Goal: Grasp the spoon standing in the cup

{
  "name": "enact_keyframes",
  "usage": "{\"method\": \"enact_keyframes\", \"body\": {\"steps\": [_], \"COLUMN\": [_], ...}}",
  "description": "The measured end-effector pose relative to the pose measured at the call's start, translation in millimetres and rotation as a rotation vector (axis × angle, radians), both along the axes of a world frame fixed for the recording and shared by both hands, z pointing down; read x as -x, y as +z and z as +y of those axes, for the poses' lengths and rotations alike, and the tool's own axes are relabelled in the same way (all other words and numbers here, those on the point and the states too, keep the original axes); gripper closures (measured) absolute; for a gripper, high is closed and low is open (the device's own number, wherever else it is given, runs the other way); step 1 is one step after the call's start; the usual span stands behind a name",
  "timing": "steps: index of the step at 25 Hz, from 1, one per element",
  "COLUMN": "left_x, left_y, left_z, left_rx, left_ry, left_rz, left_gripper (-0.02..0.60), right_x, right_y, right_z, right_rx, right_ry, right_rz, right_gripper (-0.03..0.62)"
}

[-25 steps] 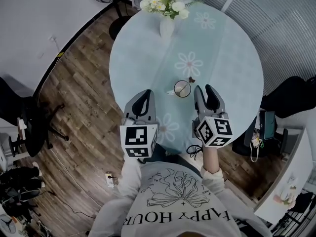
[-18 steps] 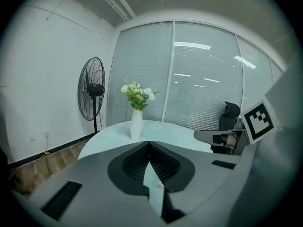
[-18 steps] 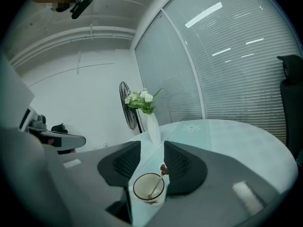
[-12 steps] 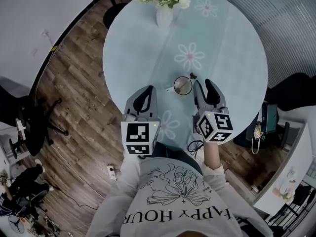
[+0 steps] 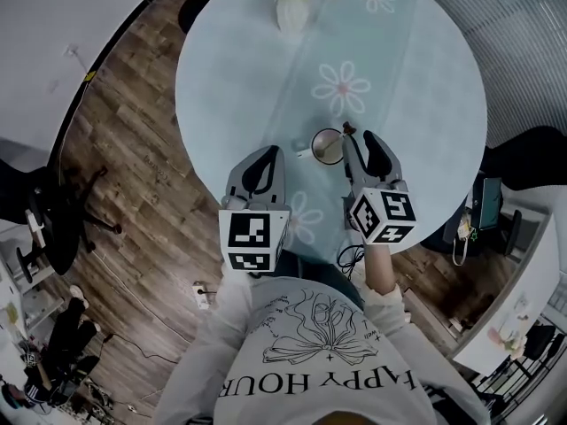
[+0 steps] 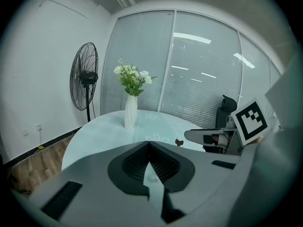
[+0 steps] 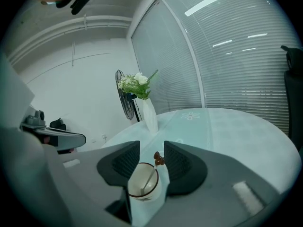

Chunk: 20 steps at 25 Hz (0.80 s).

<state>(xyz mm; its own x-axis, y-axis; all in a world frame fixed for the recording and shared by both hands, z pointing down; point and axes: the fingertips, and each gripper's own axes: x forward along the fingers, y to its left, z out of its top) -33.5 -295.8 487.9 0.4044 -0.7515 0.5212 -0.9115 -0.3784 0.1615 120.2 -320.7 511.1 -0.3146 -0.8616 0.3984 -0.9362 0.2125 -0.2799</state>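
A small white cup (image 5: 328, 146) stands on the round pale-blue table (image 5: 416, 78), with a spoon (image 5: 346, 132) leaning in it, brown knob at its top. My right gripper (image 5: 362, 143) sits just right of the cup. In the right gripper view the cup (image 7: 144, 184) lies low between the open jaws of the right gripper (image 7: 151, 153), which have just been opening. The spoon's knob (image 7: 158, 159) stands in the gap, untouched by either pad. My left gripper (image 5: 268, 153) hovers left of the cup, and the left gripper (image 6: 149, 144) is shut on nothing.
A white vase of flowers (image 5: 292, 5) stands at the table's far edge. A floor fan (image 6: 85, 77) stands beyond the table on the left. Wooden floor and office chairs surround the table. Window blinds close off the far side.
Both grippers have sunk toward the tabletop and moved forward. The right one has drawn up close beside the cup, with the spoon now between its jaws.
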Motion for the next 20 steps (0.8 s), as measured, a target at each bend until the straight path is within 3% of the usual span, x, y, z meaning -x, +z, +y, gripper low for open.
{"method": "enact_keyframes", "body": {"steps": [20], "left_x": [-2], "left_y": [41], "left_z": [-7], "left_rx": [0.082], "left_ry": [0.008], "left_rz": [0.006], "left_gripper": [0.575], "right_x": [-3], "right_y": [45], "right_z": [-16], "right_rx": [0.077], "right_ry": [-0.011], "right_rz": [-0.005], "right_gripper": [0.427]}}
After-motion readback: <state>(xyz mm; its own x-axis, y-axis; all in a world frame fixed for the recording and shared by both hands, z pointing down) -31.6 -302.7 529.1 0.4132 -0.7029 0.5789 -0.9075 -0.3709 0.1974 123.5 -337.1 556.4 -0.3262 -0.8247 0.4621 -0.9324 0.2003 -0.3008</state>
